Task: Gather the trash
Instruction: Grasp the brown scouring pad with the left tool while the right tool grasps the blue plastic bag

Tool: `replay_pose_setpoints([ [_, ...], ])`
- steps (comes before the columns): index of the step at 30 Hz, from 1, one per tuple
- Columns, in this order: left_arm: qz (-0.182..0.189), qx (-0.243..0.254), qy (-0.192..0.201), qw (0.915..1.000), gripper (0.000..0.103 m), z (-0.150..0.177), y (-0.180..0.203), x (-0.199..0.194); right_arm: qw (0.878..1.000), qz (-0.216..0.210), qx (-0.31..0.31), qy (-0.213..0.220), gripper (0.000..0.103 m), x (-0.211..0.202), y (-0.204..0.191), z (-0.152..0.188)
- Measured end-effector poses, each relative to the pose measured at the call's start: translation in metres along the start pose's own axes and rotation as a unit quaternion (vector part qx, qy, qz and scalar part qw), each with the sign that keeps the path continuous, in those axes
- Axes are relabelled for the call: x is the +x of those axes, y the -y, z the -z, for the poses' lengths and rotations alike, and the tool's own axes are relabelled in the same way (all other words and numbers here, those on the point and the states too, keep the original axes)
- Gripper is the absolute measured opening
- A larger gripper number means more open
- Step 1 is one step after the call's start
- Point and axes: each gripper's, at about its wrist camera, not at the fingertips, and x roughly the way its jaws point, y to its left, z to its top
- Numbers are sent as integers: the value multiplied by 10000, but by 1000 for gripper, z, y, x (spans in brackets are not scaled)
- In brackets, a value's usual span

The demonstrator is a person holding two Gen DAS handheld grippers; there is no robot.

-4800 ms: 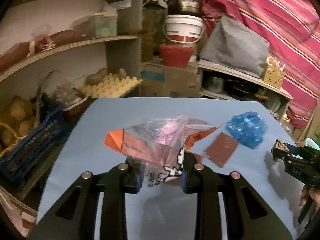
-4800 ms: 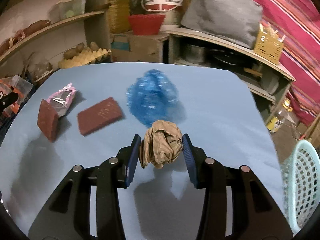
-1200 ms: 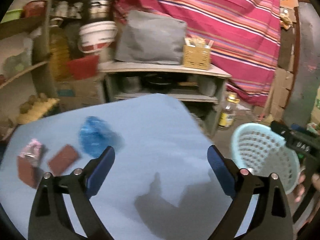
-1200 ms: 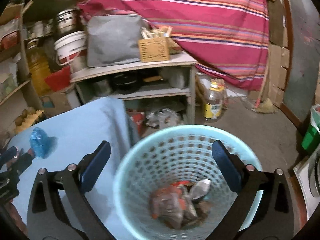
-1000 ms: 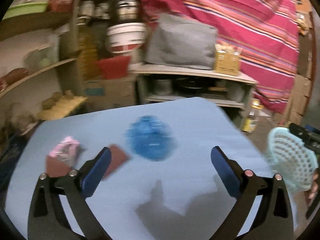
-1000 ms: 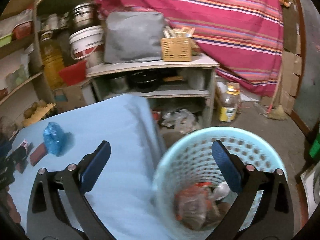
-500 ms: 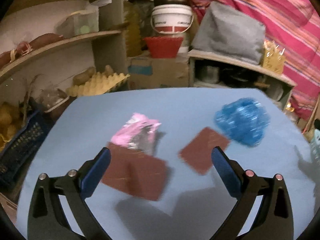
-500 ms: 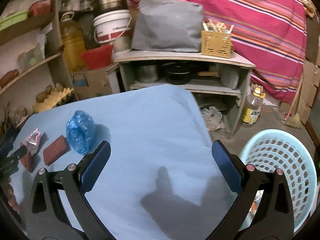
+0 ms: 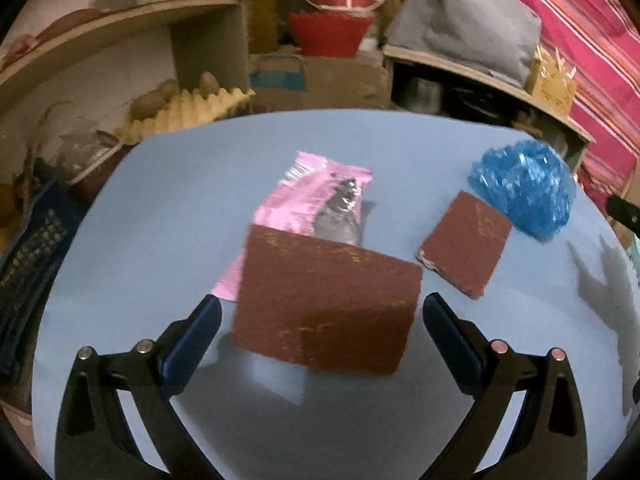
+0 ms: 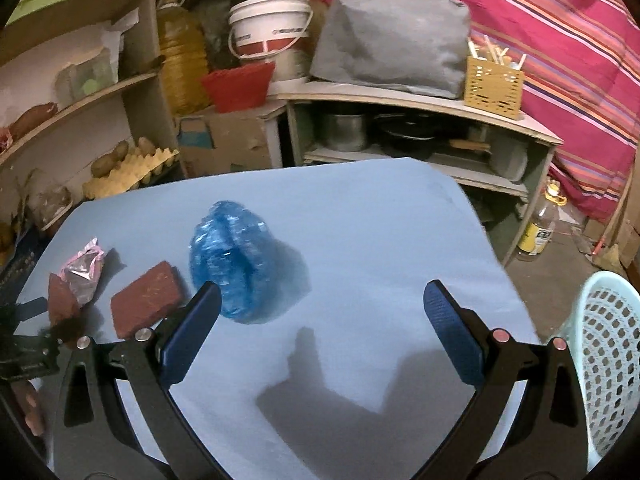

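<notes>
On the blue table (image 9: pixel 180 208) a large brown card piece (image 9: pixel 324 300) stands up on its edge, between the open fingers of my left gripper (image 9: pixel 320 332). A pink foil wrapper (image 9: pixel 308 204) lies just behind it. A second brown piece (image 9: pixel 466 242) and a crumpled blue plastic bag (image 9: pixel 524 188) lie further right. In the right wrist view my right gripper (image 10: pixel 320 332) hangs open and empty over the table (image 10: pixel 380 240), with the blue bag (image 10: pixel 234 264) by its left finger, then the brown piece (image 10: pixel 146 300) and the wrapper (image 10: pixel 84 268). The light-blue trash basket (image 10: pixel 604 352) stands at the right edge.
Wooden shelves (image 9: pixel 120 20) with an egg tray (image 9: pixel 184 108) and potatoes run along the back left. A dark blue crate (image 9: pixel 28 248) sits off the table's left edge. A low shelf with pots (image 10: pixel 400 132), a bucket (image 10: pixel 272 28) and a striped curtain (image 10: pixel 560 40) lie behind.
Both grippers let their trash go into the basket and swung back left to the table. My left gripper has closed in on the large brown piece, still open.
</notes>
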Motion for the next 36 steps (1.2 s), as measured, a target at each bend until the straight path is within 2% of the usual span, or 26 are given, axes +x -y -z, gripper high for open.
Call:
replay_pose_setpoints([
  [4, -47, 164, 17, 9999, 98, 0, 6, 1, 9999, -15, -139, -43, 99, 5, -13, 2],
  [7, 76, 89, 20, 9999, 97, -1, 2, 2, 9998, -9, -219, -32, 99, 8, -19, 2],
  [8, 124, 25, 44, 9999, 94, -1, 0, 1, 9997, -8, -235, -31, 99, 9, -20, 2],
  [9, 137, -14, 34, 9999, 87, -2, -1, 2, 9997, -5, -261, -27, 99, 10, -21, 2],
  [13, 182, -154, 59, 9997, 87, -3, -5, 0, 9991, 28, -415, 27, 99, 15, -33, 0],
  [16, 12, -165, 259, 9995, 87, -3, -6, -13, 9987, 22, -500, 88, 99, 20, -43, -5],
  [22, -80, -338, 862, 9957, 87, -12, -14, -52, 9982, 12, -591, 46, 98, 43, -59, -13],
  [27, -123, -684, 1027, 9923, 87, -20, -29, -62, 9976, 95, -687, -18, 98, 57, -70, -17],
  [30, -198, -780, 1063, 9911, 87, -22, -37, -65, 9974, 108, -700, -138, 87, 66, -73, -18],
  [32, -209, -840, 1087, 9903, 87, -22, -43, -66, 9973, -1, -665, -324, 71, 74, -73, -18],
  [33, -185, -904, 1090, 9898, 87, -23, -46, -66, 9971, -23, -664, -375, 69, 77, -73, -18],
  [35, -148, -971, 1096, 9891, 87, -22, -49, -67, 9967, -90, -675, -436, 55, 79, -74, -18],
  [36, -160, -998, 1117, 9886, 87, -22, -49, -68, 9967, -127, -672, -443, 51, 79, -74, -17],
])
